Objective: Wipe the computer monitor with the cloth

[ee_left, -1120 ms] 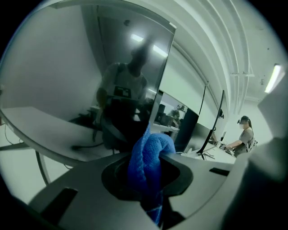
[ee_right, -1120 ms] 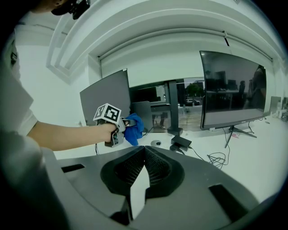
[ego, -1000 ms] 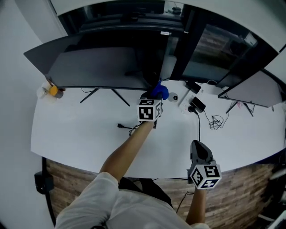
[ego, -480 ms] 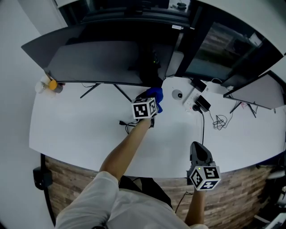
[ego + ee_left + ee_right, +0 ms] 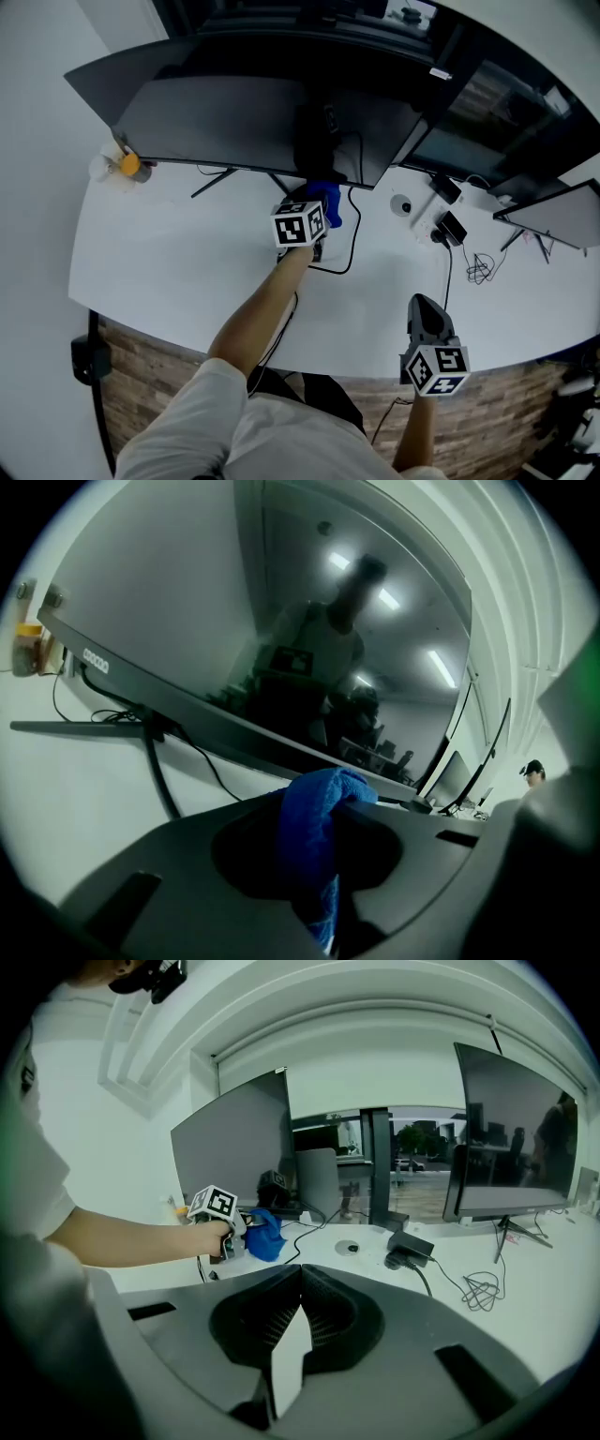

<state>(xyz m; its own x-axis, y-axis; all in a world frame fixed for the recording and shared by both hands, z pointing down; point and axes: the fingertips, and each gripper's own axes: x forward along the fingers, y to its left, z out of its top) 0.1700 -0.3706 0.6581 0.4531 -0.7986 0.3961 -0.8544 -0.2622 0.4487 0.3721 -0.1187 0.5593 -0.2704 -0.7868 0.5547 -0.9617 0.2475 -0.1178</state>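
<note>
A wide dark monitor [image 5: 244, 117] stands at the back of the white desk [image 5: 187, 272]. My left gripper [image 5: 319, 216] is shut on a blue cloth [image 5: 325, 201], held just below the monitor's lower edge near its stand. In the left gripper view the blue cloth [image 5: 314, 836] bulges between the jaws, with the monitor screen [image 5: 281, 630] close ahead. My right gripper [image 5: 424, 323] hangs over the desk's front edge with its jaws pressed together and nothing in them. From the right gripper view the blue cloth [image 5: 263, 1235] and the monitor [image 5: 230, 1152] lie to the left.
A second monitor [image 5: 553, 211] stands at the right. A black power brick [image 5: 451, 226], a round grommet [image 5: 401, 205] and loose cables [image 5: 480, 269] lie on the right part of the desk. A small orange-topped bottle [image 5: 129, 167] sits at the far left.
My left gripper with the blue cloth has drawn slightly nearer and left along the monitor's lower edge. The head view has shifted, so the monitor sits more to the right. The right gripper stayed put.
</note>
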